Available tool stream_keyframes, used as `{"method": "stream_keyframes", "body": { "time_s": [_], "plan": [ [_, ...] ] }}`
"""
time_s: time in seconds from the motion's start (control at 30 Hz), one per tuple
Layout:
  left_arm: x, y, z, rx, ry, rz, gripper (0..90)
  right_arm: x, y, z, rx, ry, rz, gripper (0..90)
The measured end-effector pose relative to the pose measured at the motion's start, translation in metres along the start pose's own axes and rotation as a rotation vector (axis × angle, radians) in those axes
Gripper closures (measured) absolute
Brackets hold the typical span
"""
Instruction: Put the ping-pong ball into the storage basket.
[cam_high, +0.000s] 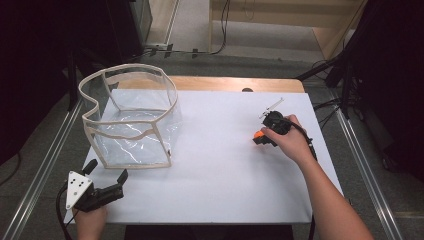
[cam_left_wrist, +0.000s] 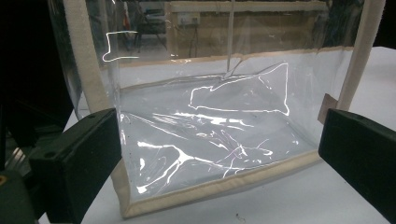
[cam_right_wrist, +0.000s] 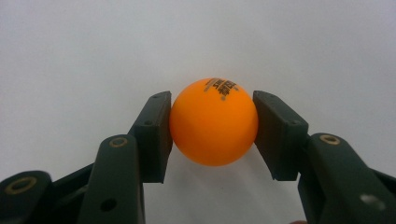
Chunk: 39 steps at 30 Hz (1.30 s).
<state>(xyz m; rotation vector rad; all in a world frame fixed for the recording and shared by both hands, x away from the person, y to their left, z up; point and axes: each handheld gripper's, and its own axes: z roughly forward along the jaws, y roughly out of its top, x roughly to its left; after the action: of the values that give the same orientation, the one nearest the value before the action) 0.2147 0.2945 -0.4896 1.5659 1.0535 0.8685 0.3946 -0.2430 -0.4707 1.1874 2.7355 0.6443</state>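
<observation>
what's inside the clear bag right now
Nothing shows inside the clear bag: through its walls there is just its creased, glare-streaked plastic floor. The orange ball sits between the right gripper jaws, outside it.

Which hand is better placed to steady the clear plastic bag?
Left. The left gripper sits open just before the clear plastic bag; the right gripper already grips the orange ball.

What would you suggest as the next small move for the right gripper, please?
Probably lift the orange ball straight up off the white table: the right gripper has both jaws against the ball's sides, and the clear bag stands open-topped away toward the left gripper, which waits open.
</observation>
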Motion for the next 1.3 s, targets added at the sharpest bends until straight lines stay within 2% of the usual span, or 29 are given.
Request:
{"method": "stream_keyframes", "body": {
  "time_s": [1.3],
  "plan": [
    [0.0, 0.0, 0.0, 0.0, -0.002, -0.002, 0.0, 0.017, 0.028, -0.013, -0.012, 0.026, -0.081, 47.5]
  ]
}}
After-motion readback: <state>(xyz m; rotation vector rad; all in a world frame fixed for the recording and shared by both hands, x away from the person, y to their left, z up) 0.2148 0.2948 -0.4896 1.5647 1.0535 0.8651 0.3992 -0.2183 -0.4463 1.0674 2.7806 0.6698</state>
